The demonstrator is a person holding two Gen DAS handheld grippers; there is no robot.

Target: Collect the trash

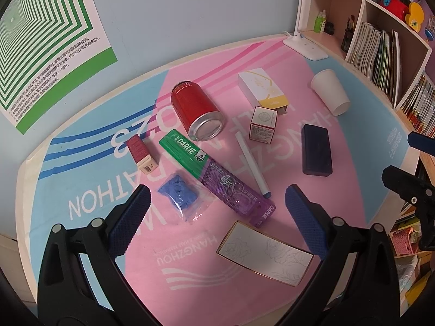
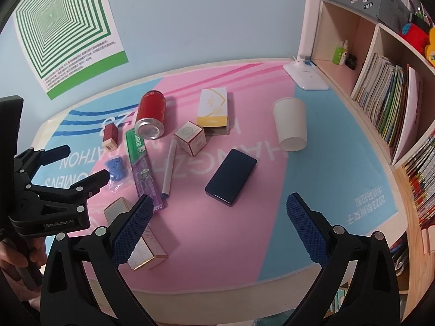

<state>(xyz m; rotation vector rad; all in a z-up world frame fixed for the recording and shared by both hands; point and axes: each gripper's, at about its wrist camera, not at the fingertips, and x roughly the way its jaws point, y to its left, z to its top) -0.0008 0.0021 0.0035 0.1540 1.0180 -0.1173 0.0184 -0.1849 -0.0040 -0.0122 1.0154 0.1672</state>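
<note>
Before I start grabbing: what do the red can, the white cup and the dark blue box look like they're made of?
Red can: looks like metal, glossy red wall with a bare silvery, mirror-like end facing the left wrist camera.
White cup: probably paper, matte white, thin rolled rim, lying on its side.
Dark blue box: smooth, rounded edges, faint sheen; plastic or coated card, cannot tell which.

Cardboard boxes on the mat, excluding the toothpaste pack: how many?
4: yellow-white box at back, small cube box in front of it, red box left of the can, rose-print box nearest. None visibly hidden.
</note>
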